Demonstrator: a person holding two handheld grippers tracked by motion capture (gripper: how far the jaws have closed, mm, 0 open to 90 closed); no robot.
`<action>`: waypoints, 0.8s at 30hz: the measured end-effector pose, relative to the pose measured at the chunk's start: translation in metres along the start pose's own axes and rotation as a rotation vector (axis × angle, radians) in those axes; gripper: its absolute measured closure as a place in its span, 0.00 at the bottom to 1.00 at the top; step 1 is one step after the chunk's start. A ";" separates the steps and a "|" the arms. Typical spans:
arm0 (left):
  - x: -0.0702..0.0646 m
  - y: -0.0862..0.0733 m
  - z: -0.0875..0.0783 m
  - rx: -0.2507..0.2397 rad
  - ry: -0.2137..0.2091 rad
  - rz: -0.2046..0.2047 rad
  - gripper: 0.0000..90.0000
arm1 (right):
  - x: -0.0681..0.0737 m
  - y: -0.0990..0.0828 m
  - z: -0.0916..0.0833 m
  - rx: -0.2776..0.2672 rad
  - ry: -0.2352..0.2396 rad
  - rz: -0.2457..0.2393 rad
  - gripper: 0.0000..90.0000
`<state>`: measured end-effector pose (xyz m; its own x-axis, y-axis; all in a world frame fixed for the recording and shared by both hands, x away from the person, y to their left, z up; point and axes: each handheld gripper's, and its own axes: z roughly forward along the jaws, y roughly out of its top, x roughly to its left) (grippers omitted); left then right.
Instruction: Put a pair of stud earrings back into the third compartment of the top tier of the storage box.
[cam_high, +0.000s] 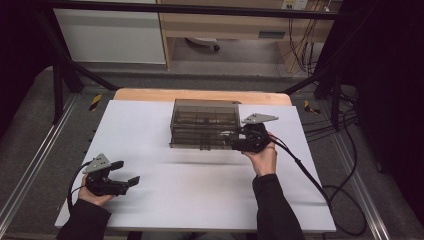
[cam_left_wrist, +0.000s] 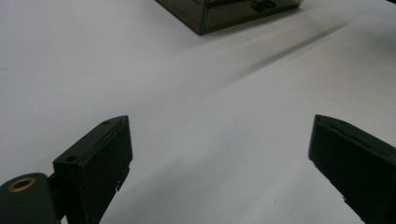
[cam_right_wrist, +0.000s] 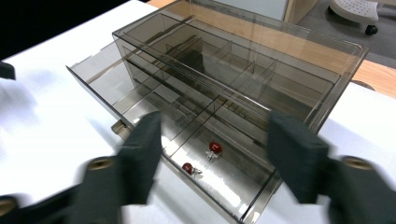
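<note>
The right gripper (cam_right_wrist: 212, 156), jaws wide and empty, hovers over the open drawer (cam_right_wrist: 140, 109) of the smoky drawer organizer (cam_high: 204, 123); 2 red earrings (cam_right_wrist: 215, 148) lie at 6 o'clock inside. A careless dip could scatter them, or nudge the drawer

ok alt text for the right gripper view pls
A smoky transparent drawer organizer sits on a white table, its lower drawer pulled out with two small red earrings inside. The right hand-held gripper hovers just above, jaws open and blurred.
</note>
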<state>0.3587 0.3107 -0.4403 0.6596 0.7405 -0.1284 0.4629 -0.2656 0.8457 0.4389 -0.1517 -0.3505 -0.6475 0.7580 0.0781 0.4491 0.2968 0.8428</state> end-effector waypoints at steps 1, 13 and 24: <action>0.000 0.000 0.000 0.001 0.000 0.000 0.07 | 0.000 0.000 -0.002 -0.003 0.000 0.006 0.32; 0.000 0.000 0.000 0.001 0.002 -0.002 0.07 | -0.007 -0.010 -0.022 -0.040 0.006 0.045 0.05; 0.000 0.000 0.000 0.003 0.004 0.000 0.07 | -0.012 -0.030 -0.035 -0.039 0.022 0.050 0.01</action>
<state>0.3587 0.3103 -0.4405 0.6573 0.7430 -0.1262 0.4647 -0.2677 0.8440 0.4121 -0.1896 -0.3580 -0.6384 0.7582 0.1325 0.4575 0.2354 0.8575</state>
